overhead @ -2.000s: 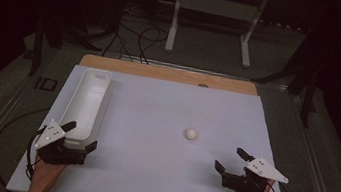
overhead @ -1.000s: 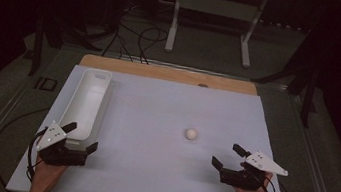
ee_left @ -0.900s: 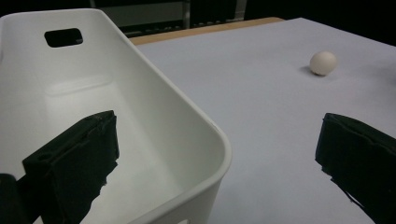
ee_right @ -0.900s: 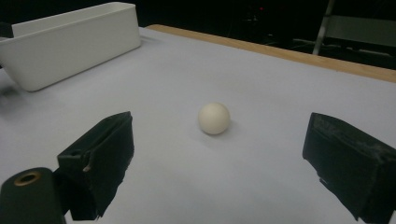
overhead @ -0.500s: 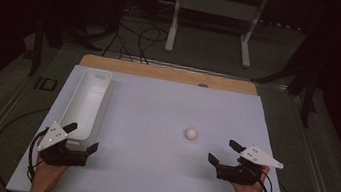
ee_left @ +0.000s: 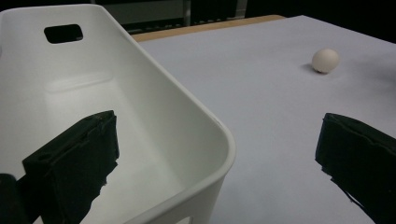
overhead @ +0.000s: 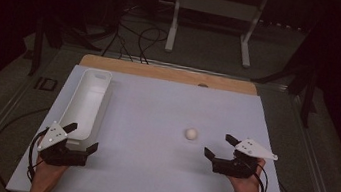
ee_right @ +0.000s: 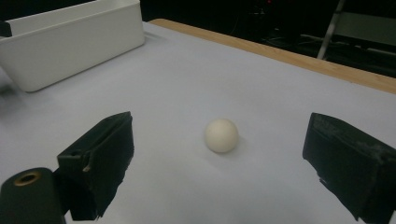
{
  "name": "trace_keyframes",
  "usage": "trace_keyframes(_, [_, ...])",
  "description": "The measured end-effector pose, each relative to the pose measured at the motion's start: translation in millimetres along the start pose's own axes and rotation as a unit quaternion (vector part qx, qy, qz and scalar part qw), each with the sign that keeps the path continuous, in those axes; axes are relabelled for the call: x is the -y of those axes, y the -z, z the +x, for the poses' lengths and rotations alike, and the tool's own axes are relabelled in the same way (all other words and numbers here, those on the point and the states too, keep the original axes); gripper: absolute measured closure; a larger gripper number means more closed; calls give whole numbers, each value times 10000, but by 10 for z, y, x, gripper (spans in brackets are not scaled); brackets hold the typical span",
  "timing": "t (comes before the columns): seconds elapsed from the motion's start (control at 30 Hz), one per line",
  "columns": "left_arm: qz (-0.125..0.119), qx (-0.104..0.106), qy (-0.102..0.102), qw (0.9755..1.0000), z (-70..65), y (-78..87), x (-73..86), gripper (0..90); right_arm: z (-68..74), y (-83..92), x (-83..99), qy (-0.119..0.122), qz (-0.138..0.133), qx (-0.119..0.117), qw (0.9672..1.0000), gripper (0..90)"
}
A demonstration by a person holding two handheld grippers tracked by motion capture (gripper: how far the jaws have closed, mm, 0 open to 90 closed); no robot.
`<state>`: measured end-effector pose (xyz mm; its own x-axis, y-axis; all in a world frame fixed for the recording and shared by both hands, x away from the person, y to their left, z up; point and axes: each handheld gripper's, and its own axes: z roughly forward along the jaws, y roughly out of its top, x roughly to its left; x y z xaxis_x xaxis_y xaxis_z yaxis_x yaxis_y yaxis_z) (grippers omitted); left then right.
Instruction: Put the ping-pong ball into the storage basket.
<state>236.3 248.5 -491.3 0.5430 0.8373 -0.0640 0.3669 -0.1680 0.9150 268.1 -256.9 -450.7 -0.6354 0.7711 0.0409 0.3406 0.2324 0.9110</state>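
Note:
A small white ball (overhead: 191, 134) lies on the white table sheet, right of centre. It sits ahead of my right gripper (overhead: 221, 145), whose jaws stand wide open with the ball (ee_right: 222, 135) between and beyond them, untouched. A long white bin (overhead: 87, 102) stands along the left side. My left gripper (overhead: 82, 136) is open at the bin's near end, one jaw over the bin's inside (ee_left: 93, 107) and the other over the sheet. From there the ball (ee_left: 325, 60) shows far off to the right.
The white sheet (overhead: 154, 124) covers most of a wooden table, whose bare strip (overhead: 171, 73) shows at the back. Cables and a white stand (overhead: 209, 20) lie on the dark floor behind. The bin's wall (ee_right: 70, 42) is far left of the right gripper.
My right gripper has moved left and forward toward the ball, jaws still open. The left gripper, the bin and the ball have stayed put.

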Motion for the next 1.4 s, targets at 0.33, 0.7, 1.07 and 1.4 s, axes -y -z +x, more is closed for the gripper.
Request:
trace_keyframes(0.33, [33,2,-24,10000,0,-8,3,1,-21,-79,-61,-30,109,14,9999,78])
trace_keyframes(0.7, [39,-13,-24,10000,2,-9,5,1,-21,-146,-128,-22,214,58,9998,78])
trace_keyframes(1.07, [49,-34,-19,10000,3,-14,6,1,-24,-225,-175,-61,360,78,9993,78])
trace_keyframes(1.4, [45,-41,-17,10000,4,-12,7,1,-46,-270,-223,-145,547,54,9984,78])
